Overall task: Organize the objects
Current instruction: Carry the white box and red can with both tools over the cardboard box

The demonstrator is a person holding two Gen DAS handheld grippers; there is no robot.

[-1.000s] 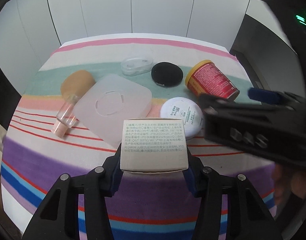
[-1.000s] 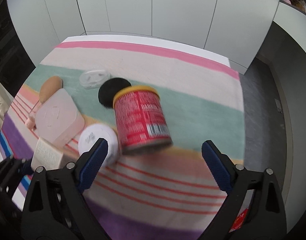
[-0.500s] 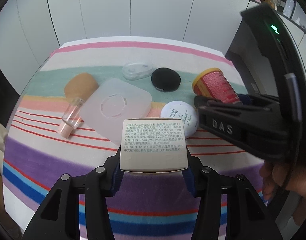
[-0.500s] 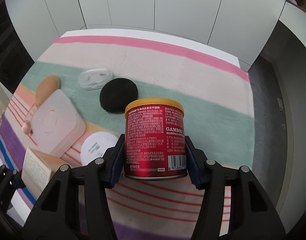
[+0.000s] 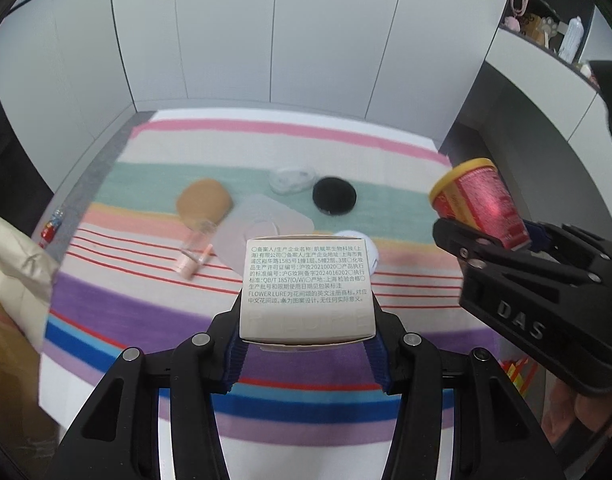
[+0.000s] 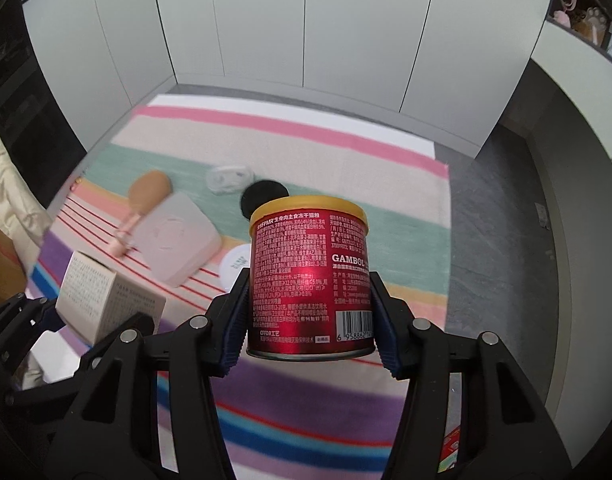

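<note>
Step in hand, as judged: carry phase of the tidying. Two items are held clear of the striped surface point(image 5: 406, 160) at once, w/ no drop-off spot visible in either view.

Left gripper point(image 5: 306, 354): clamped on a small cream box point(image 5: 308, 286), printed side up, blue pads pressed on both sides near the box's lower end. Right gripper point(image 6: 310, 338): closed on a red can point(image 6: 310, 276) w/ a yellow lid, held upright, pads gripping its lower half. In the left wrist view the can point(image 5: 482, 208) is seen tilted at the right edge, above the surface.

Left on the surface: a pale square case point(image 5: 266, 228), a black round compact point(image 5: 334, 195), a clear small case point(image 5: 292, 178), a tan puff point(image 5: 204, 202) next to a clear-and-pink tube point(image 5: 192, 254), and a white round tin point(image 5: 368, 254), mostly hidden behind the box. Background is motion-blurred, so the tube may be part of the puff; hard to tell.

Next move, as judged: a destination must be found for box and can, then each set down upright and released one at a time, so neither knocks the other.

Pose: both grippers are angled steeply down toward the surface, side by side, the right one close beside the left. A bit of a hand point(image 5: 582, 404) is seen under the right gripper's body.
</note>
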